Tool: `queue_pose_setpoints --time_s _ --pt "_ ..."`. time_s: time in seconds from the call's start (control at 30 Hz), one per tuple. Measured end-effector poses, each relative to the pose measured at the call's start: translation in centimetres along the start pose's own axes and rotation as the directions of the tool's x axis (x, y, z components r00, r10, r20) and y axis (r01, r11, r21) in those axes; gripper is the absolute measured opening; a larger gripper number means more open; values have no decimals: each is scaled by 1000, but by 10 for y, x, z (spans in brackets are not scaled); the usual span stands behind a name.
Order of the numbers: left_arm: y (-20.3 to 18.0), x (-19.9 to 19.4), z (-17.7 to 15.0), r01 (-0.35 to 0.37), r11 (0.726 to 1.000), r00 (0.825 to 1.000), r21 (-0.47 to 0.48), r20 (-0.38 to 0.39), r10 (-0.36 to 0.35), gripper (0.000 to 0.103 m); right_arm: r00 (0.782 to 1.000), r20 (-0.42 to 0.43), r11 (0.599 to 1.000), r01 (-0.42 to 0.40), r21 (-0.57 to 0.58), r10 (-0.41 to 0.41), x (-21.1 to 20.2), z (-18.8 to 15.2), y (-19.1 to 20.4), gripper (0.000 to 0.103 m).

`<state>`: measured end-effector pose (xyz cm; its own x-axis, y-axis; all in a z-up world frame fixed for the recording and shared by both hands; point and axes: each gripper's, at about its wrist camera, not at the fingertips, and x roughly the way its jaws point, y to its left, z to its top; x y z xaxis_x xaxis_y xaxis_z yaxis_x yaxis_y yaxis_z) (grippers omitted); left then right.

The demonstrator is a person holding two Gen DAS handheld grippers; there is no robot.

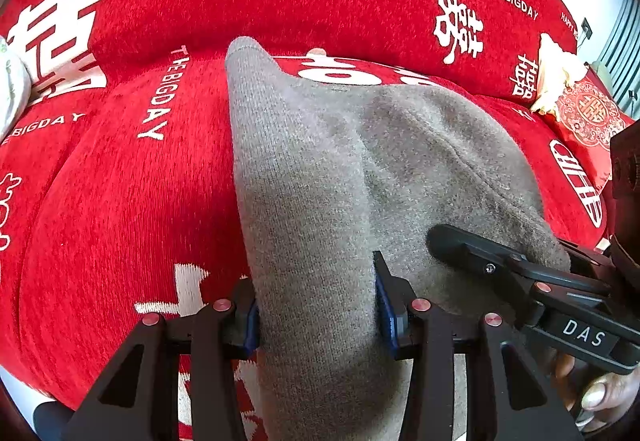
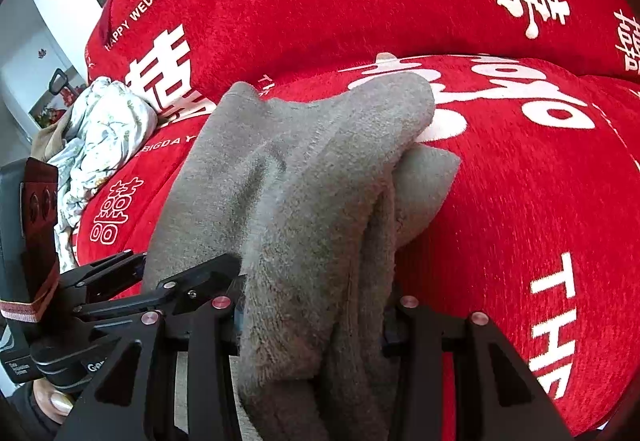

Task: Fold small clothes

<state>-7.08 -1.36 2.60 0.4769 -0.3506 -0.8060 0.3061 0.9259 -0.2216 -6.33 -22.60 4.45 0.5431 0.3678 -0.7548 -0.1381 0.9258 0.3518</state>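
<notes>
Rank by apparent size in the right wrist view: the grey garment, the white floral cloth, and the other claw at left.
1. Grey garment, by far the largest, though it sits nearest the lens.
2. and 3. White floral cloth and left claw look alike in size; nearness makes ranking them unsure.

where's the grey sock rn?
The grey sock is clamped in both grippers over the red sofa cover: centre of both wrist views, left gripper and right gripper each shut on it.
</notes>
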Motion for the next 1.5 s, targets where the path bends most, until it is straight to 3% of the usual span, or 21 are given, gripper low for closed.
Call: queue_pose_setpoints --time_s 0.27,0.47,0.57,0.63,0.7,0.8,1.0,1.2,1.33,1.5 --pt "2 3 -7 -1 1000 1000 11 14 1 51 1000 -7 1000 -15 11 15 7 -6 -12 47" --pt "10 8 -10 17 1000 1000 -3 21 -17 60 999 -9 998 -50 30 50 14 -9 -22 53" --pt "13 9 -12 0 1000 999 -9 32 0 71 998 -7 998 -57 28 57 17 -11 -27 61" --pt "16 10 -12 -32 999 999 -26 36 33 87 996 -13 995 -82 54 83 19 -11 -33 63" --pt "20 10 -13 -16 999 999 -51 30 18 87 995 -17 993 -97 63 98 18 -10 -36 67" --pt "21 7 -12 -17 998 1000 -62 21 19 87 999 -11 998 -44 45 45 11 -11 -32 78" --pt "15 -12 -16 -62 998 997 -32 41 64 87 999 50 1000 13 -19 -12 -20 -17 -19 78" --pt "21 -20 -23 -85 996 995 -38 43 87 87 990 139 974 43 -220 -12 -60 -39 19 78" --pt "25 -23 -26 -83 995 996 -55 40 85 87 988 151 953 6 -302 42 -76 -58 37 78" --pt "20 -30 -30 -94 995 994 -33 44 95 87 988 83 934 -92 -345 128 -72 -78 49 78"
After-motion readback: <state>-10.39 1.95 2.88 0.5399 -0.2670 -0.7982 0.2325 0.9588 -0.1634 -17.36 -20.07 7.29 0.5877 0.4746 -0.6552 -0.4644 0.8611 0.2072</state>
